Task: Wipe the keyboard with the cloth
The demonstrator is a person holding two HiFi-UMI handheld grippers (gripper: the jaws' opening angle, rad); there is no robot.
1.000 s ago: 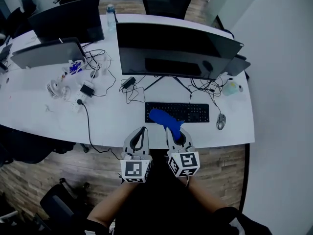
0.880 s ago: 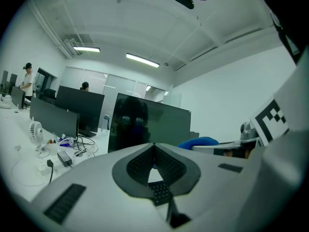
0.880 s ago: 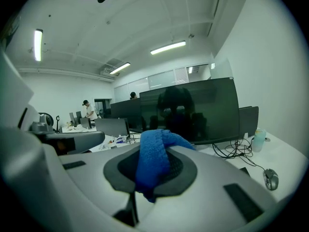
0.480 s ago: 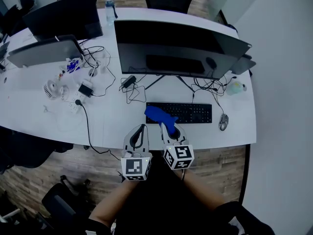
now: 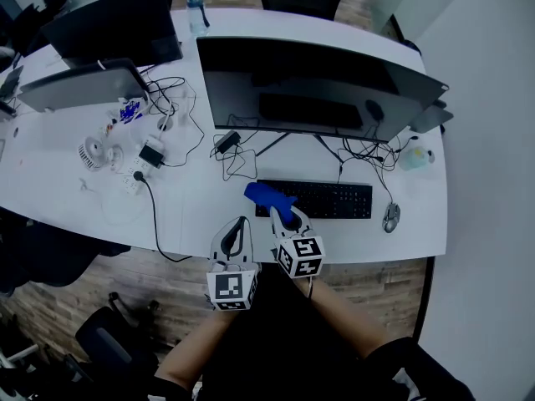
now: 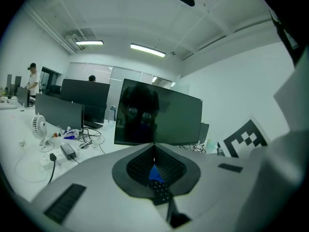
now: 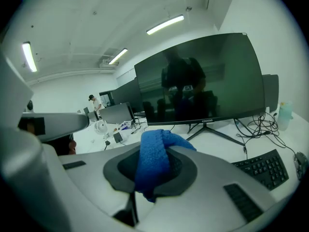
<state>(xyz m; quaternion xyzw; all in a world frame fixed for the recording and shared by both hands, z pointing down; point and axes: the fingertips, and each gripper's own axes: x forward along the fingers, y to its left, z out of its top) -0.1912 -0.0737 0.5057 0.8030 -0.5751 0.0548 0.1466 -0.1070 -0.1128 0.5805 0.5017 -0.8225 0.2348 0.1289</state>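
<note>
A black keyboard point(image 5: 322, 200) lies on the white desk point(image 5: 201, 211) in front of a large dark monitor point(image 5: 318, 86). My right gripper point(image 5: 282, 216) is shut on a blue cloth point(image 5: 266, 195), which hangs over the keyboard's left end. In the right gripper view the blue cloth point(image 7: 153, 161) is pinched between the jaws, and the keyboard point(image 7: 265, 168) shows at the right. My left gripper point(image 5: 239, 234) sits at the desk's near edge, left of the right one, its jaws shut on nothing. The cloth point(image 6: 154, 174) shows through the left gripper's jaws.
A grey mouse point(image 5: 390, 217) lies right of the keyboard. Cables and a power strip point(image 5: 142, 174) spread over the desk's left half, with a small fan point(image 5: 90, 153) and further monitors point(image 5: 113, 23) behind. A bottle point(image 5: 197, 13) stands at the back.
The right gripper has carried the blue cloth leftward, from the keyboard's left part to past its left end. The left gripper has stayed at the desk edge.
</note>
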